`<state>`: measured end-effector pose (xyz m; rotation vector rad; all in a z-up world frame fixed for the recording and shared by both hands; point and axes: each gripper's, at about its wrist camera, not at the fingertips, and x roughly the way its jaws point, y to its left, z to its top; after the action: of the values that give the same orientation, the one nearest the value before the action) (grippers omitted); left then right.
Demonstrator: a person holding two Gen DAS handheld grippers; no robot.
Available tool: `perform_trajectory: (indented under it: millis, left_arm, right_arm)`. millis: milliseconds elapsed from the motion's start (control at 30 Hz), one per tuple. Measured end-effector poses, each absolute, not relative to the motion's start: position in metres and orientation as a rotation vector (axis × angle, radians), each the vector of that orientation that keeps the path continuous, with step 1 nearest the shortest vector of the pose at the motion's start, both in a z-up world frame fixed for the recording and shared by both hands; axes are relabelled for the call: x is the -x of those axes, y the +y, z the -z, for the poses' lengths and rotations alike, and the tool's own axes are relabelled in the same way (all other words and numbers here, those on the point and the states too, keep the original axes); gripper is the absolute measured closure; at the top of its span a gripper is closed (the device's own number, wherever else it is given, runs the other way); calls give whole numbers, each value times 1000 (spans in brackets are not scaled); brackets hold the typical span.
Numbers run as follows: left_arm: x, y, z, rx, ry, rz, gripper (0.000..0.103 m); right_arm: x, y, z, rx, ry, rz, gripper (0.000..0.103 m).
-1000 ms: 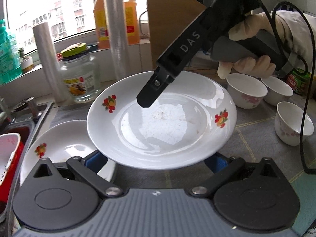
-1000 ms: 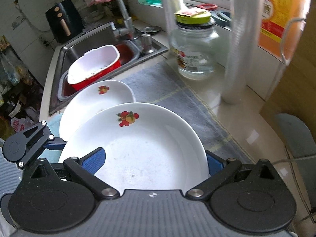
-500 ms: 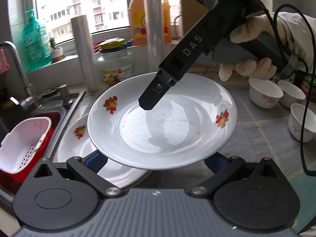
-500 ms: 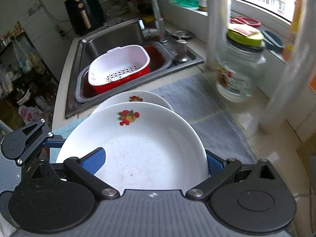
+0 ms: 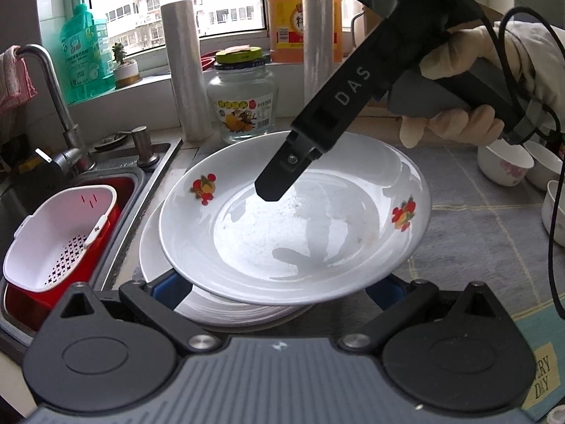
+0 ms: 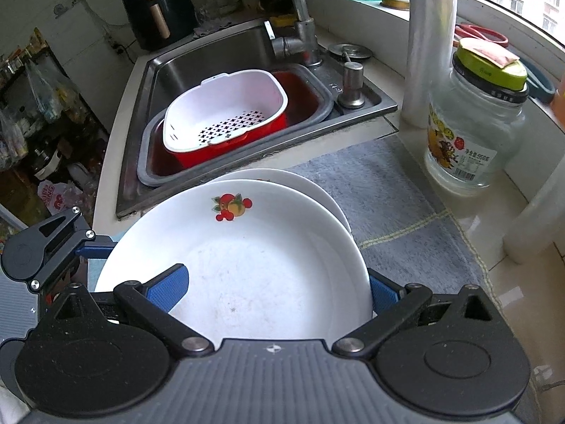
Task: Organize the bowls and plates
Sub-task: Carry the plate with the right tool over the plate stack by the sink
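Observation:
A white plate with red fruit prints (image 5: 293, 226) is held in the air, tilted, just above a second white plate (image 5: 155, 258) that lies on the grey mat by the sink. My right gripper (image 5: 279, 187) is shut on the held plate's far rim, one finger over the inside. In the right wrist view the held plate (image 6: 247, 258) fills the space between the fingers, with the lower plate (image 6: 307, 183) behind it. My left gripper (image 5: 275, 293) has wide-spread fingers under the held plate's near edge; whether it touches is hidden. Several white bowls (image 5: 505, 166) stand at the right.
A sink (image 6: 219, 53) with a red basin and white strainer (image 6: 226, 116) lies left of the plates. A glass jar (image 5: 243, 99), two plastic rolls (image 5: 185, 67), an oil bottle (image 5: 303, 17) and a soap bottle stand along the window sill.
Both grippers carried the held plate left toward the sink. It now hangs directly over the second plate, which was off to its left before.

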<state>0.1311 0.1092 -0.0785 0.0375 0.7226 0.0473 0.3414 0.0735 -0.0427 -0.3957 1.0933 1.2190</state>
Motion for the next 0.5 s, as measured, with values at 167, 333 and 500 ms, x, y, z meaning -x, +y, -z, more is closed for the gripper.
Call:
perform_trajectory:
  millis: [167,333,500]
  left_arm:
    - [-135,115,83,-21,735,-37,1]
    - [-141,120,87,-1,750,-24,1]
    - [-146,125,90,14,764,-12,1]
  right_arm:
    - [-344,79,47,410,1097,-1208,0]
    - [-348,84,53,418,1107,-1197,0]
    - [-349,87,59,442,1111,-1183,0]
